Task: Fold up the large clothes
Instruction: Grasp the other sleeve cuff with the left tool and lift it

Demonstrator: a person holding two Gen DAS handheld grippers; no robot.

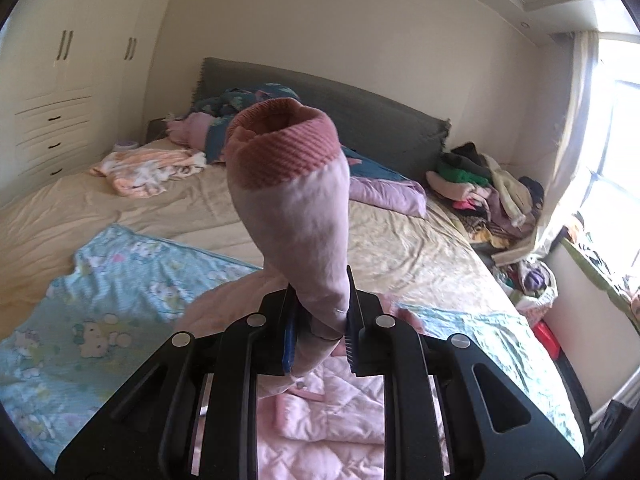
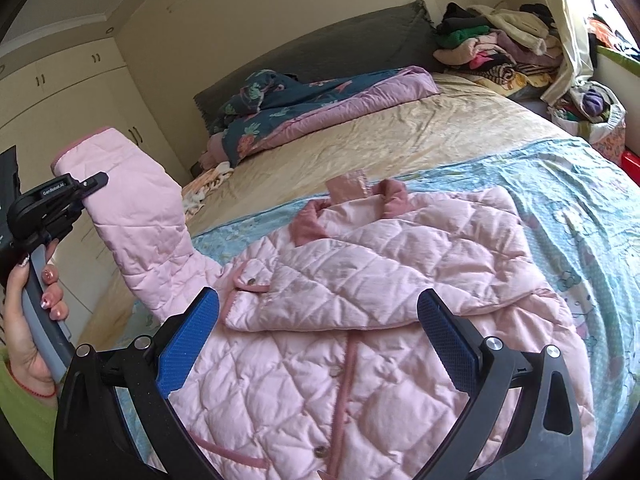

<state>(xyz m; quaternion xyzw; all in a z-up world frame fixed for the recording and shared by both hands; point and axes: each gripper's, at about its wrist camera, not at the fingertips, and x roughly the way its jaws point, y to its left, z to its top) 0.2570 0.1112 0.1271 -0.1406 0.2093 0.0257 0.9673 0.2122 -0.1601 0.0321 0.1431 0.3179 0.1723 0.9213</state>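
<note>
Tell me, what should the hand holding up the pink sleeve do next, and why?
Probably swing the sleeve across and lay it flat on the jacket front. The left gripper is shut on the sleeve and holds it up off the bed, while the other sleeve already lies folded across the chest. The right gripper is open, holding nothing.

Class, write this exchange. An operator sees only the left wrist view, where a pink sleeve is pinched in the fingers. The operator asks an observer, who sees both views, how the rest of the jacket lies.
Operator: Is the other sleeve folded in?
Observer: Yes. The other sleeve lies folded across the front of the jacket, which is spread on the blue sheet.
Operator: Is the right gripper holding anything?
Observer: No. The right gripper hangs open above the jacket, with nothing between its fingers.
</note>
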